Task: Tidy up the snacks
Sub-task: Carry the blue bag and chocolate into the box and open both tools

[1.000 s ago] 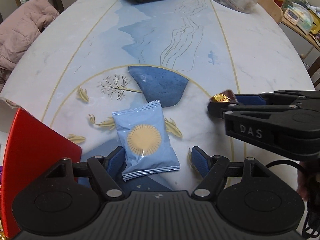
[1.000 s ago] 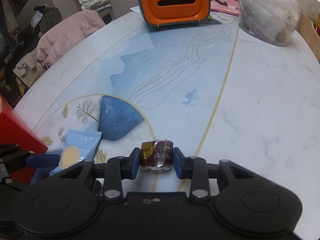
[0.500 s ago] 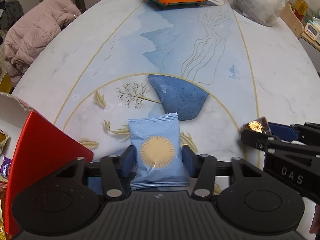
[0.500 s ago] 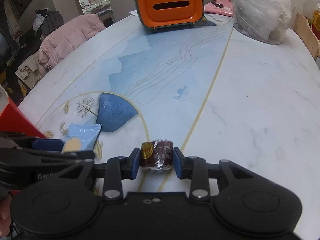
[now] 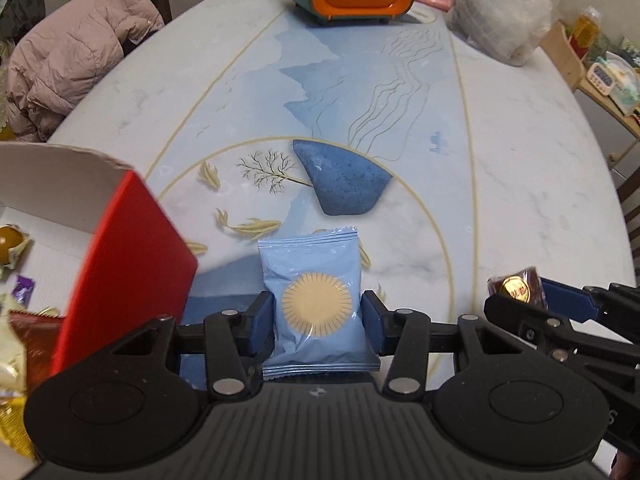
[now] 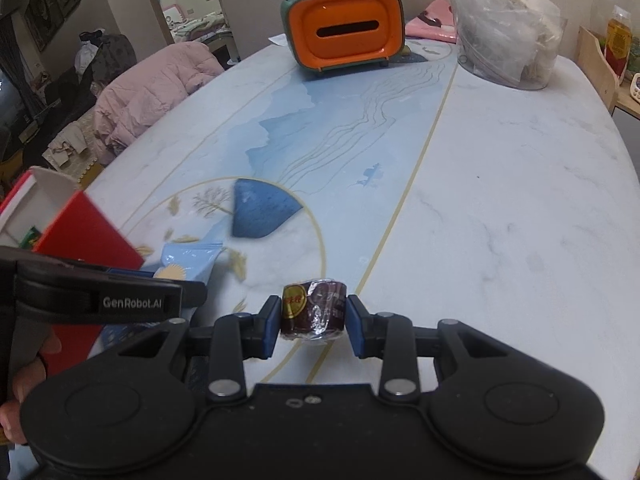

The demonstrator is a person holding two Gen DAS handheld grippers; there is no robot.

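Observation:
My left gripper (image 5: 318,322) is shut on a light blue snack packet (image 5: 316,300) with a yellow sun print, held above the table. The packet also shows in the right wrist view (image 6: 188,262). My right gripper (image 6: 313,322) is shut on a small dark brown wrapped candy (image 6: 314,312) with a gold and red label, held above the table; the candy shows at the right of the left wrist view (image 5: 516,286). A red box (image 5: 124,260) with a white inside stands open at the left, holding several wrapped snacks (image 5: 10,240). It also appears in the right wrist view (image 6: 84,228).
An orange and green tissue box (image 6: 346,32) stands at the table's far end. A clear plastic bag (image 6: 506,28) sits at the far right. A pink jacket (image 5: 76,52) lies over a chair to the left. A wooden shelf (image 5: 592,60) stands beyond the right edge.
My left gripper closed on the blue packet and lifted it, moving toward the red box. The right gripper kept its hold on the candy and rose slightly.

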